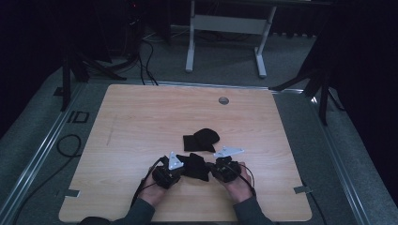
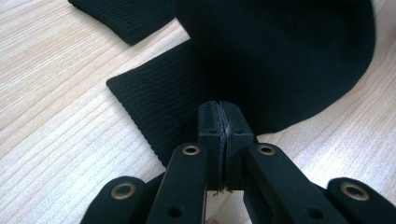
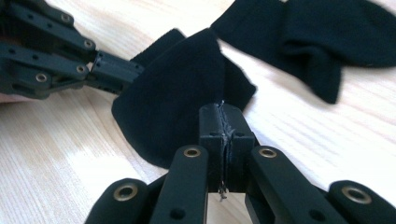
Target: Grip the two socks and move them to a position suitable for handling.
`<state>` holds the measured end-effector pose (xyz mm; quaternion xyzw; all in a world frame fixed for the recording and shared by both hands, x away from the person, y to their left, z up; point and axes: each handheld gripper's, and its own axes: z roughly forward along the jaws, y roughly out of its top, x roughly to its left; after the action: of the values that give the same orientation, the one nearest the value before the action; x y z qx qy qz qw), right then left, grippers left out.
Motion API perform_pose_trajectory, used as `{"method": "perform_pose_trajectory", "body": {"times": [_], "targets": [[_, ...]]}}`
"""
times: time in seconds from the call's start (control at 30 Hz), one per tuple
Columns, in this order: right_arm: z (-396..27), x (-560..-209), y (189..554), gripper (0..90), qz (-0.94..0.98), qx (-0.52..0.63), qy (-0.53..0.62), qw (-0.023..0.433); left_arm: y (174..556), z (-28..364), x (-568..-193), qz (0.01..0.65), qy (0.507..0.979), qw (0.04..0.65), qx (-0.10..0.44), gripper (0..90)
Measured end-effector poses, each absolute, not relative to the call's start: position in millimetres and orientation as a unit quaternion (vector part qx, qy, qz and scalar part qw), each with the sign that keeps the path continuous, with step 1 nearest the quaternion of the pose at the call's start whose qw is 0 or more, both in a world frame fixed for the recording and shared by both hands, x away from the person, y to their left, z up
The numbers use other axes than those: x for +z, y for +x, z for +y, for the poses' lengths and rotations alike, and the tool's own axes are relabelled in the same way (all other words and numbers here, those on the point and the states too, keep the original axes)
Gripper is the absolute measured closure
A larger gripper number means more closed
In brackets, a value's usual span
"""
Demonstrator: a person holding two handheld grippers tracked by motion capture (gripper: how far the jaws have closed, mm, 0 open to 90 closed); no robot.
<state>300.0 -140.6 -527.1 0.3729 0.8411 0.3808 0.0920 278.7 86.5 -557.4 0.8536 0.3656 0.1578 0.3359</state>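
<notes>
Black knit fabric is pinched between the closed jaws of both grippers: the left gripper and the right gripper each clamp an edge of the near sock, which sits between them low in the middle of the high view. Just beyond it, toward the centre of the frame, a second sock lies crumpled on the wooden table.
</notes>
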Motion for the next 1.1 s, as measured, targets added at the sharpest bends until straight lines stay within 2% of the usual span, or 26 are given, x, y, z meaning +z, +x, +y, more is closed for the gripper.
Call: {"method": "perform_pose_trajectory", "body": {"times": [0.67, 1.1], "targets": [[-197.0, -520.9, 317.8, 88.2, 0.814, 0.373, 0.431, 0.111, 279.6, 90.8, -557.0, 0.355, 0.859, 0.337, 0.15, 88.5], [-210.2, -524.9, 320.5, 88.1, 0.818, 0.354, 0.44, 0.107, 280.0, 101.1, -555.8, 0.354, 0.862, 0.333, 0.144, 88.0]]}}
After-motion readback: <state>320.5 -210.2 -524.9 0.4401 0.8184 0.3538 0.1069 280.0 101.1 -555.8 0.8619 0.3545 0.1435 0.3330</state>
